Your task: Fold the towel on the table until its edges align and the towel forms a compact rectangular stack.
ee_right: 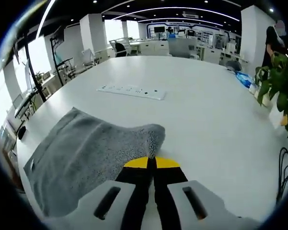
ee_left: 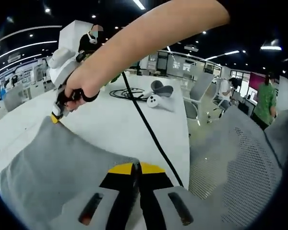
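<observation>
A grey towel [ee_left: 57,167] lies stretched over the white table [ee_left: 115,124]. My left gripper [ee_left: 136,167] is shut on the towel's near corner, its yellow-tipped jaws pressed together. The right gripper [ee_left: 55,117], held in a person's hand [ee_left: 79,88], pinches the towel's far corner at the upper left of the left gripper view. In the right gripper view the same towel [ee_right: 86,153] runs off to the left, and my right gripper [ee_right: 151,164] is shut on its raised corner.
A black cable [ee_left: 149,129] runs across the table toward a white controller [ee_left: 156,100] and a coil of wire. A mesh chair back [ee_left: 240,167] stands at the right. A white power strip [ee_right: 132,91] lies mid-table, and a green plant [ee_right: 283,86] stands at the right edge.
</observation>
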Demonstrator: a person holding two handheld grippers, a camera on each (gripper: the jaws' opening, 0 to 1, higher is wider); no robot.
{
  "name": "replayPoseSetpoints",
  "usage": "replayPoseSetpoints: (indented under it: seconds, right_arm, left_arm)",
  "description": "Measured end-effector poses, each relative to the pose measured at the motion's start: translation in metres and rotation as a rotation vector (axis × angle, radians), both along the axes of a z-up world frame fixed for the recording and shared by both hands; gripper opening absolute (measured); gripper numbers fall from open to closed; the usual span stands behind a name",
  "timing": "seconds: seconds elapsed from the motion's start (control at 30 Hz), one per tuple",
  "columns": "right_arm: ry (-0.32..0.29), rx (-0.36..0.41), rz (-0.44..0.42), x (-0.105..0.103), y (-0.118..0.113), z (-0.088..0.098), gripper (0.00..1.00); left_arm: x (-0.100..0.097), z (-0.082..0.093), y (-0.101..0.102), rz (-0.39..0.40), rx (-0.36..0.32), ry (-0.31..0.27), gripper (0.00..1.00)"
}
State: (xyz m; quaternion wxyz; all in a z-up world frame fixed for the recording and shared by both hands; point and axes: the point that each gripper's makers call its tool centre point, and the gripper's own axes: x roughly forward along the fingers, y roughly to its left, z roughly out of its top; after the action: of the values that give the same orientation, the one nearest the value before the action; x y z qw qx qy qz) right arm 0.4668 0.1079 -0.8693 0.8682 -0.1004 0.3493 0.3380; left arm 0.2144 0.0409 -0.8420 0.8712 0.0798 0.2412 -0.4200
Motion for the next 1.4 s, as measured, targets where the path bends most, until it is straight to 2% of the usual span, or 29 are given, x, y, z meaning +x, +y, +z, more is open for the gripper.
replayPoseSetpoints:
  seconds: [0.23,0.5,0.7,0.9,1.17,1.4]
  right_arm:
    - [-0.033,0.014,-0.019,0.002,0.006,0.013,0.00]
    - [-0.072,0.043,-0.028,0.002,0.020,0.033,0.00]
    - [-0.067,0.073,-0.037,0.000,0.029,0.043,0.00]
    - [-0.089,0.078,-0.025,-0.004,0.041,0.054,0.00]
    - [-0.118,0.105,-0.003,-0.008,0.064,0.072,0.00]
    - [-0.137,0.130,0.021,-0.013,0.088,0.083,0.00]
  left_arm:
    - [-0.002,0.011,0.010,0.049,-0.059,0.020,0.03]
    - [-0.004,0.026,0.025,0.087,-0.085,-0.003,0.03]
    - [-0.011,0.034,0.035,0.113,-0.105,-0.016,0.03]
    - [-0.012,0.042,0.049,0.177,-0.168,-0.006,0.03]
    - [-0.015,0.062,0.071,0.288,-0.293,0.006,0.03]
    - [-0.019,0.071,0.090,0.352,-0.340,0.000,0.03]
